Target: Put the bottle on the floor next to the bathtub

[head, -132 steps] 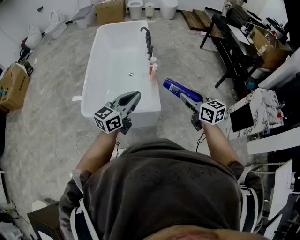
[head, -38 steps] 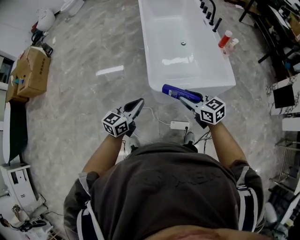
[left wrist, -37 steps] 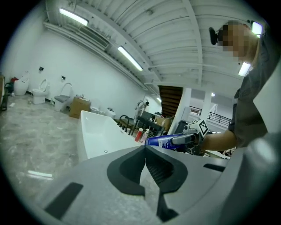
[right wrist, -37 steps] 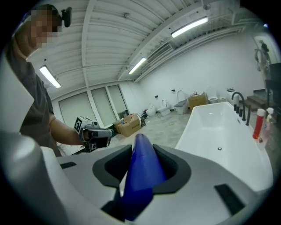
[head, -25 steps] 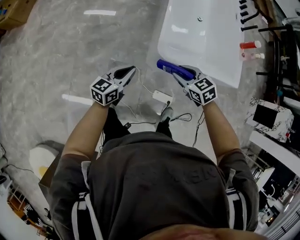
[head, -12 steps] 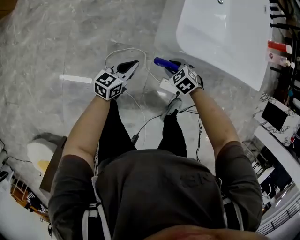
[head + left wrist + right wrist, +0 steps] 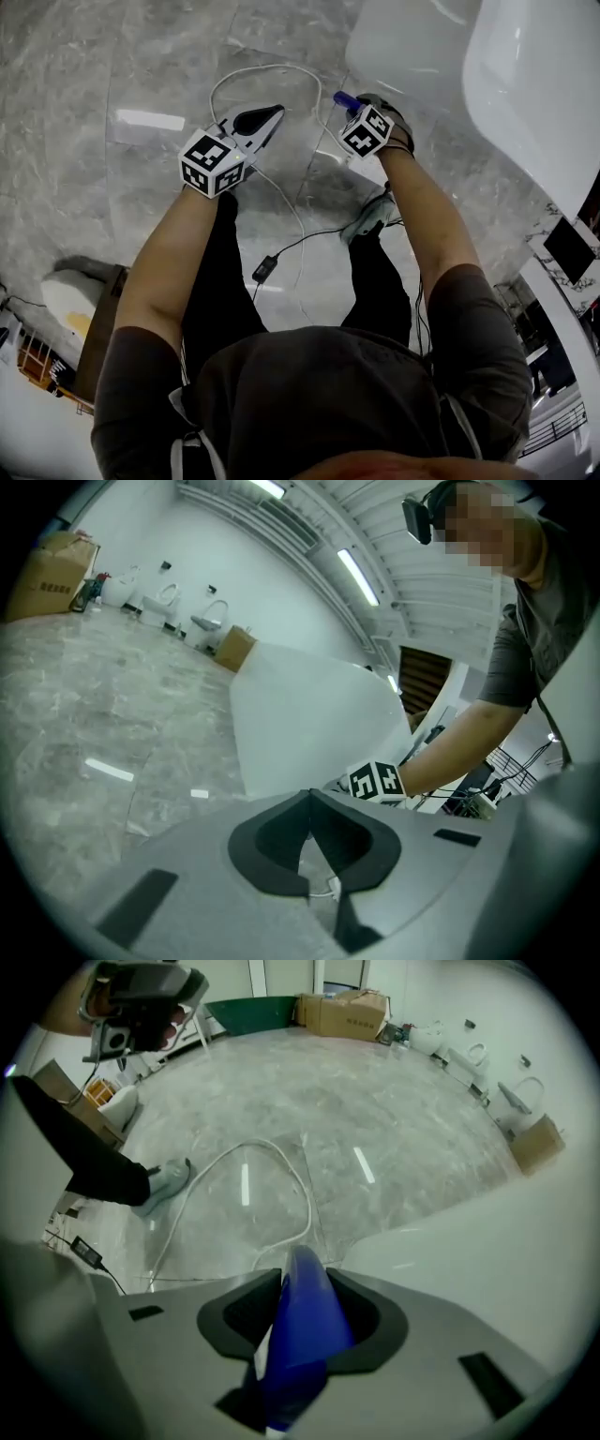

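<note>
We have the glossy dark-blue plastic bottle [image 7: 305, 1321] clamped in the right tongs [image 7: 305, 1283]. Its pads press on both sides of the bottle, which sticks out forward past the tips. The left tongs [image 7: 309, 803] have their jaws together with nothing between them, and they hover beside the right pair. As we judge it, the carrying is done. The right tongs are down low, and the smooth white freestanding bathtub [image 7: 412, 47] rises just to their right. The grey marbled floor [image 7: 141, 66] lies ahead of them and below. The bottle has not yet been set down. What remains is to lower it until it stands on the floor beside the tub wall, open the jaws and draw the tongs away. From the head view we see both pairs at once, the left tongs [image 7: 272, 112] near the right tongs [image 7: 354, 105], but of the bottle [image 7: 343, 97] only a short blue end shows beyond the marker cube. The right gripper view shows the grip itself, with a loop of thin white cable [image 7: 281, 1162] on the floor straight ahead of the tips. The left gripper view alone shows the tub's [image 7: 309, 714] rounded end ahead of the left tongs, and that these hold nothing. No view tells us whether the bottle touches the floor.
</note>
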Motion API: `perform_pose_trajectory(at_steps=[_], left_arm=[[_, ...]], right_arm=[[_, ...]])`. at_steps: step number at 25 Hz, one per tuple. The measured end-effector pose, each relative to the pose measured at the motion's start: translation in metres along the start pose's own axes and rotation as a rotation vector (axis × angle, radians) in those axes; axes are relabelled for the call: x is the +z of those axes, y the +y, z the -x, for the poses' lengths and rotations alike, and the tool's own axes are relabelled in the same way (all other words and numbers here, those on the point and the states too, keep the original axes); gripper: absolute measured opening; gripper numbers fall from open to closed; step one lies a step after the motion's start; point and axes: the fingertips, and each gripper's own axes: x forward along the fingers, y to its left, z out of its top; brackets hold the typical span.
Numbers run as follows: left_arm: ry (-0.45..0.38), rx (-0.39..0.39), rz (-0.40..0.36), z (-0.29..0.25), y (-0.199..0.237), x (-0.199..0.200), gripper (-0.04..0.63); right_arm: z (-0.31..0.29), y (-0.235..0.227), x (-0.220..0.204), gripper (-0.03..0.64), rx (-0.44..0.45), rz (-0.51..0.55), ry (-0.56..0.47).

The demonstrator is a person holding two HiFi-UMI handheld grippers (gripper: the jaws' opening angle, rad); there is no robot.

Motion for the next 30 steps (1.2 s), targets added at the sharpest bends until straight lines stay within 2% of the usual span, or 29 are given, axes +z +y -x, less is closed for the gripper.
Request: perform_pose_trajectory(at_steps=[7, 15, 21, 23, 26, 30], left_arm=[[0.008, 0.005, 0.014, -0.008, 0.042, -0.052, 0.006], [-0.008, 0.01, 0.026, -0.009, 0.056, -0.062, 0.006], [-0.015, 0.021, 0.038, -0.002, 0.05, -0.062, 0.006], [-0.017, 0.014, 0.046, -0.002, 0.044, -0.06, 0.006], [-0.011, 0.009, 0.048, 0.0, 0.03, -0.053, 0.006], [-0.031, 0.016, 0.045, 0.009, -0.001, -0.018, 0.006]], right_arm=[[-0.091, -0.01, -0.012, 0.14, -0.047, 0.058, 0.083], [-0.131, -0.012, -0.008, 0.141, -0.095, 0.164, 0.177], [-0.13, -0.01, -0.006, 0.152, -0.062, 0.148, 0.19], [-0.122, -0.011, -0.003, 0.222, -0.068, 0.131, 0.171], [-0.096, -0.011, 0.008, 0.268, -0.082, 0.114, 0.125], [-0.034, -0.008, 0.019, 0.272, -0.08, 0.081, 0.081]])
